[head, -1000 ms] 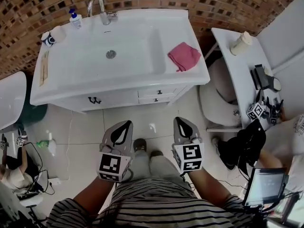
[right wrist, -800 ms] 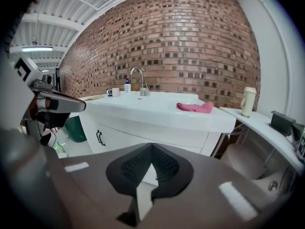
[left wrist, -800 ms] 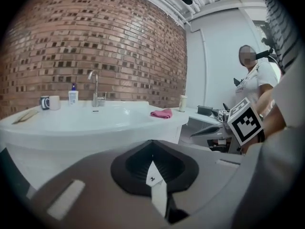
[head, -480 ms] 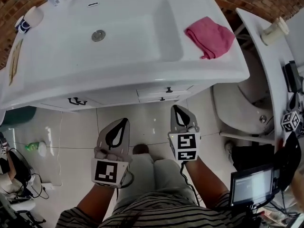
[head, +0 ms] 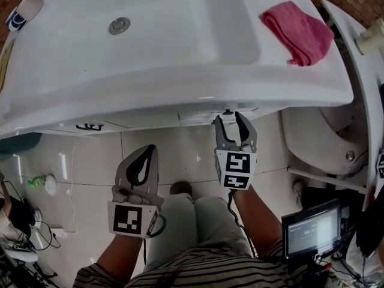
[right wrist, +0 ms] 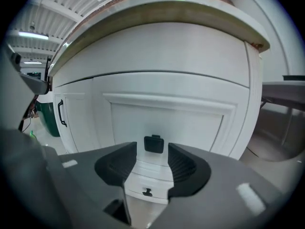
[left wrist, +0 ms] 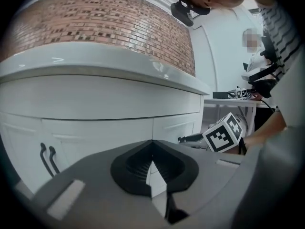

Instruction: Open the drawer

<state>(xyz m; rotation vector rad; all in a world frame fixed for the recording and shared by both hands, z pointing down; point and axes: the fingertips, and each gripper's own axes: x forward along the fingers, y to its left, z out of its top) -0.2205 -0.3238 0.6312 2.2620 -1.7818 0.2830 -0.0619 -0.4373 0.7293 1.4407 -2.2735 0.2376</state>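
Opening empty R gripper (head: 230, 120) jaws near shut drawer (right wrist: 167, 123) under sink (head: 180, 83)

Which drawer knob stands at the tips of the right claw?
The upper knob, just ahead of the right claw, whose jaws are opening with nothing between; the lower knob shows farther down.

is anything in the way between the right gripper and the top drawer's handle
Nothing visible does. The right gripper is empty, jaws opening, and the drawer handle sits straight ahead, lined up with their gap.
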